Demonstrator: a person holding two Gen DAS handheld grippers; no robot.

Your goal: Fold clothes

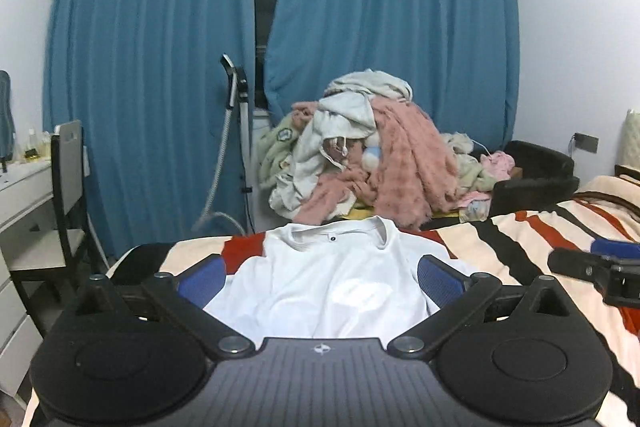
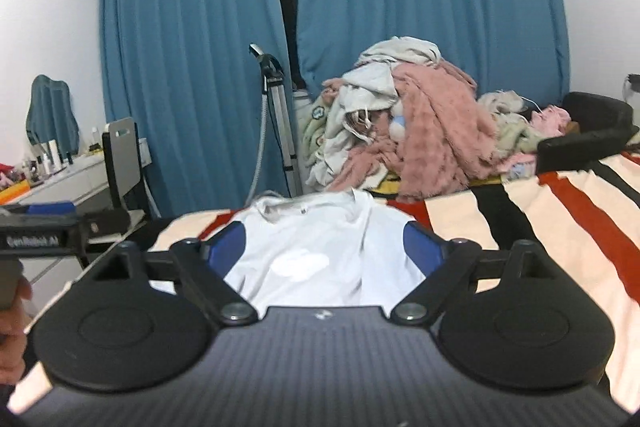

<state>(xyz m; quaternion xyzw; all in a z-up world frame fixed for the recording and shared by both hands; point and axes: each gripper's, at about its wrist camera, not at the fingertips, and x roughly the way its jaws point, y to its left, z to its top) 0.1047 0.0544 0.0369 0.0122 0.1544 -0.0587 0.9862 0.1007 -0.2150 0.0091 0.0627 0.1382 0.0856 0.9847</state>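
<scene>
Left gripper [image 1: 320, 277]: jaws spread wide, blue-padded fingers [image 1: 200, 281] parted, nothing between them; held level, pointing forward; right gripper [image 2: 326, 247]: jaws likewise spread wide, blue pads [image 2: 420, 243] apart and empty; both units sit side by side, each visible at the edge of the other's view.

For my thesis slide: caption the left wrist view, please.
Open left gripper poised over a white cotton T-shirt spread on a striped bedspread; heaped laundry pile behind.
</scene>
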